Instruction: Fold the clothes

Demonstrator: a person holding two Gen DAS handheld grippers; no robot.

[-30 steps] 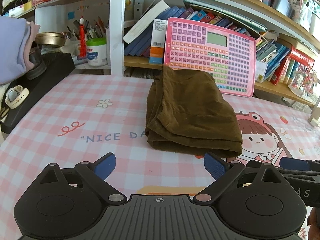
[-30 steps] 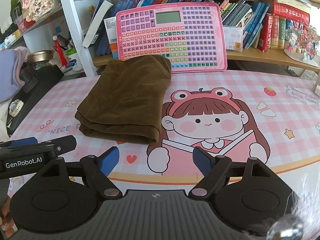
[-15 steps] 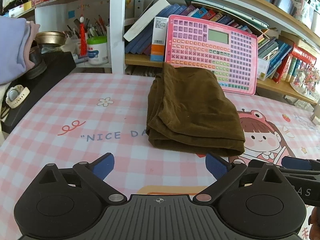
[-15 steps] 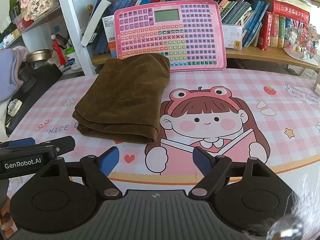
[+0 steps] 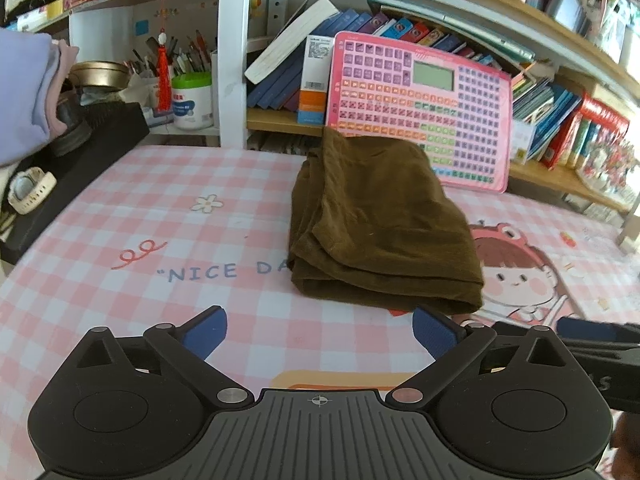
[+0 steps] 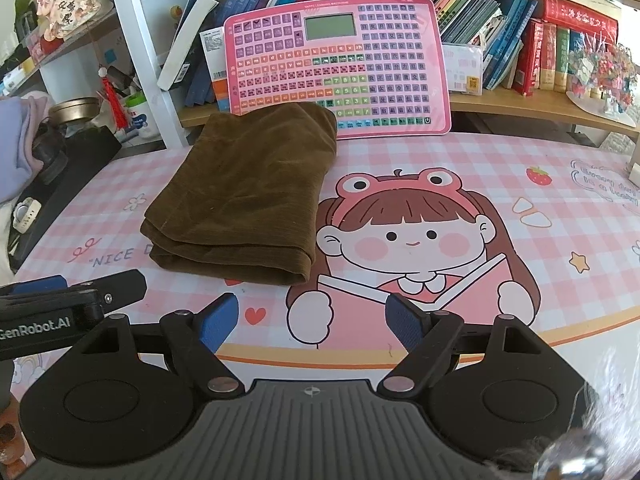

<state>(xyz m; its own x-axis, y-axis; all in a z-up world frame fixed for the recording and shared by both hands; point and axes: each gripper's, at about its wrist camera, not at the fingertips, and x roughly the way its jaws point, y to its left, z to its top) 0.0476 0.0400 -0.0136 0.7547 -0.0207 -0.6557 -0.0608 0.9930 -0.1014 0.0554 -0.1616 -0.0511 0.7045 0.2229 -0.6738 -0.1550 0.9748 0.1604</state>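
A brown corduroy garment (image 5: 380, 224) lies folded into a thick rectangle on the pink checked table mat (image 5: 160, 240); it also shows in the right wrist view (image 6: 248, 192). My left gripper (image 5: 320, 330) is open and empty, hovering just in front of the garment's near edge. My right gripper (image 6: 312, 320) is open and empty, in front of the garment's near right corner. The left gripper's body (image 6: 60, 308) shows at the left of the right wrist view, and the right gripper's body (image 5: 592, 344) at the right of the left wrist view.
A pink keyboard toy (image 6: 340, 68) leans against the bookshelf behind the garment. Books (image 6: 520, 52) fill the shelf. A black box (image 5: 80, 152) with a watch (image 5: 30, 192) and lilac clothes (image 5: 20, 92) sits at the left edge. A cartoon girl print (image 6: 408, 236) covers the mat's right part.
Both grippers have drawn back and risen slightly, so the garment sits a little farther away. Both stay open; the garment has not moved.
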